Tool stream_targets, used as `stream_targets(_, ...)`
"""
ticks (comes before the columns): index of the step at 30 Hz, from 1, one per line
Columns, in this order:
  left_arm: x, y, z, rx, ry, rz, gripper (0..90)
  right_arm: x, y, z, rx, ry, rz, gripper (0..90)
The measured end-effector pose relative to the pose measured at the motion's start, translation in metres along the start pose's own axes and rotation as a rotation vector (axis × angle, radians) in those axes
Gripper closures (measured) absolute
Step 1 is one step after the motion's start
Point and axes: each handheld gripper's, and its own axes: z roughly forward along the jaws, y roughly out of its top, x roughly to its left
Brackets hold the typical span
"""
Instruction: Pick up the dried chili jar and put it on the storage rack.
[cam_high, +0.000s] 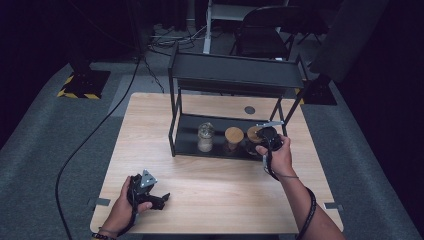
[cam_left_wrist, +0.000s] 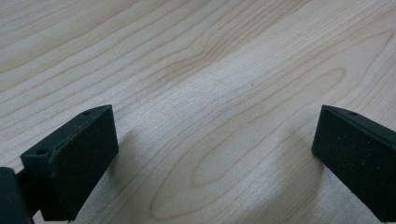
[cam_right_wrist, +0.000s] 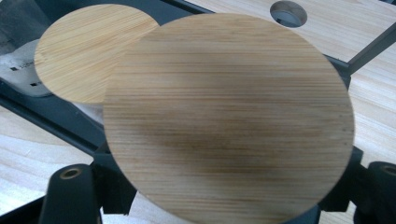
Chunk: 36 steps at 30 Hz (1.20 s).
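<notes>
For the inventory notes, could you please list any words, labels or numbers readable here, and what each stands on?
No text can be read anywhere.
The white label on the jar behind the bamboo lids bears small black marks, too blurred to read.
The yellow-and-black stripes on the floor base are a hazard pattern, not lettering.

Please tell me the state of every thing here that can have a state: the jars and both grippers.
left gripper: open, holding nothing, low over the table.
right gripper: shut on right jar.
right jar: lidded, on the shelf.
middle jar: lidded, upright.
left jar: upright, glass top.
</notes>
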Motion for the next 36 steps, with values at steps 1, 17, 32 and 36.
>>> stream_targets(1, 0.0, 0.0, 0.0, 0.0, 0.0, 0.0, 0.0, 0.0, 0.001, 0.001, 0.001, -0.001, 0.001, 24.9)
stream_targets(17, 0.0, 0.0, 0.0, 0.0, 0.0, 0.0, 0.0, -0.006, 0.002, 0.017, 0.017, -0.007, 0.02, 25.0)
stream_targets(32, 0.0, 0.0, 0.0, 0.0, 0.0, 0.0, 0.0, -0.009, 0.002, 0.028, 0.027, -0.02, 0.037, 25.0)
stream_targets(36, 0.0, 0.0, 0.0, 0.0, 0.0, 0.0, 0.0, -0.009, 0.002, 0.032, 0.031, -0.03, 0.037, 24.9)
